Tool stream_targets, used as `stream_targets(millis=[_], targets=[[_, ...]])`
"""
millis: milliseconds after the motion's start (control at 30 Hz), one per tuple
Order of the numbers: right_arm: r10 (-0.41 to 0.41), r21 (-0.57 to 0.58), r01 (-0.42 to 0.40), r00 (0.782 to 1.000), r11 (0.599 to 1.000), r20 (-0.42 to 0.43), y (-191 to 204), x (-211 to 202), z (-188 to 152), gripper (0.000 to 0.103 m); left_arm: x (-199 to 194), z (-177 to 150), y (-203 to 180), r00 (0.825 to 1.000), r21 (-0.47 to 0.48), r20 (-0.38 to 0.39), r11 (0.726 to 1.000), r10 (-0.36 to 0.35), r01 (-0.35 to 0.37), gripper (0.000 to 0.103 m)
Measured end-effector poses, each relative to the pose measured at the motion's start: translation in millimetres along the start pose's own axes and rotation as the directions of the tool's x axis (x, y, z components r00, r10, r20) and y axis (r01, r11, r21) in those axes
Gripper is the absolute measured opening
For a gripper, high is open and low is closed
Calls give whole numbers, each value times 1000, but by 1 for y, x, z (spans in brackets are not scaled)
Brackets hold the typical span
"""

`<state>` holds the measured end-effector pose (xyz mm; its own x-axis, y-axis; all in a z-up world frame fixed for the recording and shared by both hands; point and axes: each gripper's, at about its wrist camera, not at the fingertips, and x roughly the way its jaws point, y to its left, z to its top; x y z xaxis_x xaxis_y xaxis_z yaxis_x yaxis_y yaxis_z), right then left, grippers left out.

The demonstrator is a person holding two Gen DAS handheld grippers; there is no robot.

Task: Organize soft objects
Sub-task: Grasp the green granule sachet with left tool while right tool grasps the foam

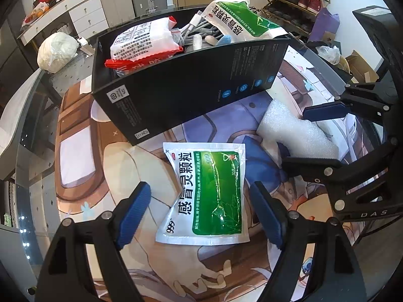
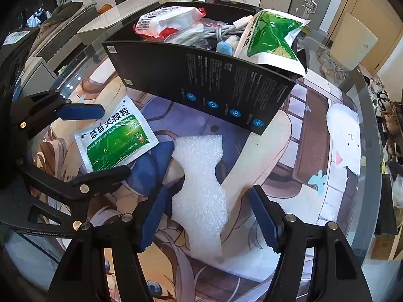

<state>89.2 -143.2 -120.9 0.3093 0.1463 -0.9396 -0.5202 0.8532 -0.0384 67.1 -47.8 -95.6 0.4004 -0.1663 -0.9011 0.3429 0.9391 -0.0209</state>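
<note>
Hovering over the printed cartoon table mat (image 1: 83, 151), your two grippers each have one loose thing below them, and the pairing is what the coming move turns on. Your left gripper (image 1: 201, 211) points steeply down at the flat green-and-white foil sachet (image 1: 206, 193), which lies on the mat between its blue pads (image 1: 133, 211), just beyond them and touching neither. The sachet's long axis runs near to far, roughly along the line of the fingers, so the jaws, standing wide with nothing held, would close across its short width.

Your right gripper (image 2: 209, 216) stands likewise over the white, waisted strip of packing foam (image 2: 201, 188). Its jaws are wide apart too and grip nothing; the foam's long axis also runs near to far, and its near part lies between the pads. Whether the left pad brushes the foam's edge you cannot tell from here.

Both things lie on the near side of the open black cardboard box (image 1: 181, 85), which sits farther off and already holds a red-and-white packet (image 1: 143, 45), grey cables (image 1: 199, 29) and a second green sachet (image 1: 241, 22) leaning on its right rim. The sachet is on the left, the foam on the right, so each is nearer its own hand; crossing over looks unnecessary.
</note>
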Motion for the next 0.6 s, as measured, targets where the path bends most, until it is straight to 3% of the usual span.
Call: stream_targets(millis=[67,133,167,200,600], targets=[[2,-5,-2,1000,1000,0,0,0,-1,65,0,0,0,1000,0,1,1000,1,-1,81],[12,-28,-12,1000,1000,7,5,-3,-1,47,0,0,1,1000,1,0,1000,1,-1,74],[13,-34,-13,1000,999,7,8,-4,-1,38,0,0,0,1000,3,1,1000,-3,3,63],[8,-35,-8,1000,999,7,9,-4,-1,38,-1,0,0,1000,9,2,1000,-5,5,55],[14,-26,-13,1000,1000,15,6,-6,-6,37,-9,3,-7,999,57,36,998,3,-5,15]])
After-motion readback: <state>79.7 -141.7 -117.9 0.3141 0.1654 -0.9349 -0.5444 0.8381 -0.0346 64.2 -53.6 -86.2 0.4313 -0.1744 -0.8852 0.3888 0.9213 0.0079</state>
